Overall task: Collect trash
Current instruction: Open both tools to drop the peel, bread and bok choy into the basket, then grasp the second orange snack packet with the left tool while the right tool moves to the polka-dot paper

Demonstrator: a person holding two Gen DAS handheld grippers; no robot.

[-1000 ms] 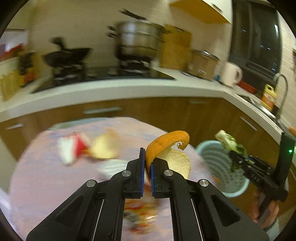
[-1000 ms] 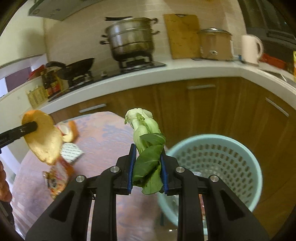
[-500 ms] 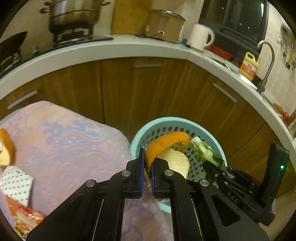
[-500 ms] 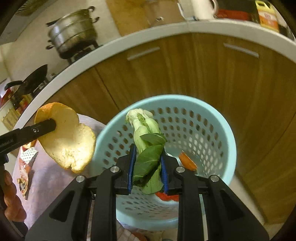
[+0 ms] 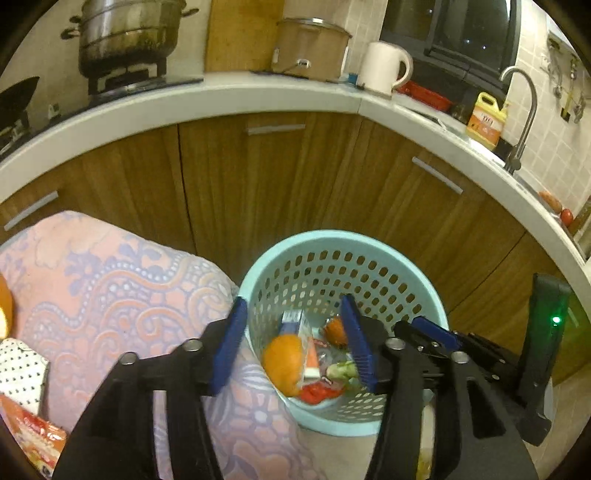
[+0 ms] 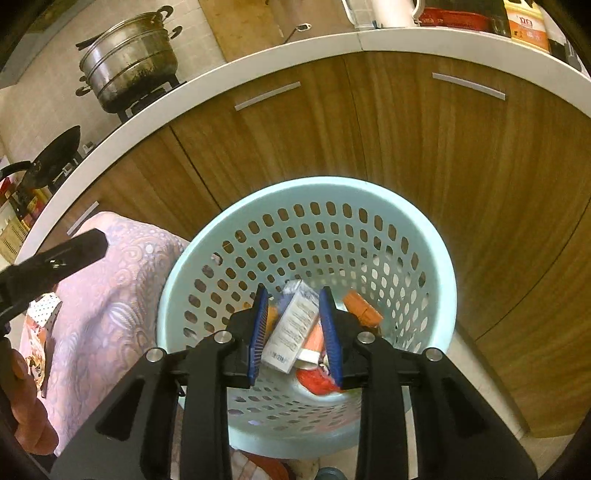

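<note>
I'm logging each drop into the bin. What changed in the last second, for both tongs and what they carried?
Both tongs swung from the table to above the basket. The left tongs have just opened and let go of the orange peel, which now lies inside. The right tongs have been opening too; the greens have left them and lie in the basket. The wrappers on the table stayed put.

One basket — two hand-held grippers, one pot, one kettle.
</note>
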